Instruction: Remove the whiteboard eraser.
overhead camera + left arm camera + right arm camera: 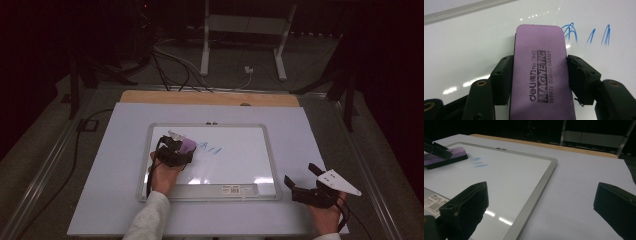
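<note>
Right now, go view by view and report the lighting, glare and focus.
High view: dim overall, dark surroundings, bright glare patches low on the whiteboard. Left gripper view: well lit and sharp on the purple eraser, its print readable; glints on the board beside the blue marks. Right gripper view: dark background, the near jaws soft and shadowed, light streaks by the board frame.

The eraser (541,75) is purple with a black underside and black stamped lettering, and the jaws gripping it are black. The whiteboard (235,160) is glossy white with a pale grey frame and a few blue marker strokes (586,33) on it; it lies on a pale lavender-white sheet (310,150) over a light wood table (150,96). The right gripper (302,182) is black with a white three-cornered plate, and the sleeve (150,217) is light grey
</note>
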`<state>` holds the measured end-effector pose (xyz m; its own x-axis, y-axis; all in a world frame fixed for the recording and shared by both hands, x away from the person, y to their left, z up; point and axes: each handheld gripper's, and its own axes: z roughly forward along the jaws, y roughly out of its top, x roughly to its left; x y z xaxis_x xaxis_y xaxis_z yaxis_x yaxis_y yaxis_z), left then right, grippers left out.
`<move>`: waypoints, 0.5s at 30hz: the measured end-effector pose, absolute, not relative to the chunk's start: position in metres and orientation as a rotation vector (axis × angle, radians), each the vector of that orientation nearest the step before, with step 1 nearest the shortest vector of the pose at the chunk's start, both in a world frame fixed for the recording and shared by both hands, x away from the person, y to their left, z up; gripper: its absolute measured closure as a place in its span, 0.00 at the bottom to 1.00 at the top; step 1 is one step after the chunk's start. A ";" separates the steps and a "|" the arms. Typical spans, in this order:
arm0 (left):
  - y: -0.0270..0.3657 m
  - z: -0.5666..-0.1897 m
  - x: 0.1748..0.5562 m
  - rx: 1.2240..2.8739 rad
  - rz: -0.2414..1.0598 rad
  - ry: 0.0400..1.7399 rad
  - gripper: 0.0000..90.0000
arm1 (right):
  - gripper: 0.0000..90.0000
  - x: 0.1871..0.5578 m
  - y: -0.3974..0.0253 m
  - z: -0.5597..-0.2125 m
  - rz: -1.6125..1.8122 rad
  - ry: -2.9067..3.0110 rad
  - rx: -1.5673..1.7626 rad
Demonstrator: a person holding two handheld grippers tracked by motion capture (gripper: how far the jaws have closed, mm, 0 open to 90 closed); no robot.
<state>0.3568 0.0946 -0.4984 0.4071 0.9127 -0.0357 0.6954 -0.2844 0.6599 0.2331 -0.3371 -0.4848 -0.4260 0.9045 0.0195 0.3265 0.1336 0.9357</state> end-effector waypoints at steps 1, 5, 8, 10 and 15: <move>0.093 -0.498 0.356 2.076 0.485 1.363 0.47 | 0.00 0.233 -0.337 -0.485 1.287 1.838 1.183; 0.081 -0.498 0.354 2.077 0.457 1.347 0.47 | 0.00 0.233 -0.336 -0.485 1.287 1.842 1.181; 0.065 -0.498 0.350 2.096 0.454 1.306 0.47 | 0.00 0.233 -0.336 -0.485 1.286 1.843 1.177; 0.054 -0.498 0.348 2.109 0.444 1.280 0.47 | 0.00 0.234 -0.336 -0.485 1.285 1.843 1.179; 0.026 -0.498 0.344 2.141 0.396 1.203 0.47 | 0.00 0.234 -0.336 -0.485 1.285 1.845 1.180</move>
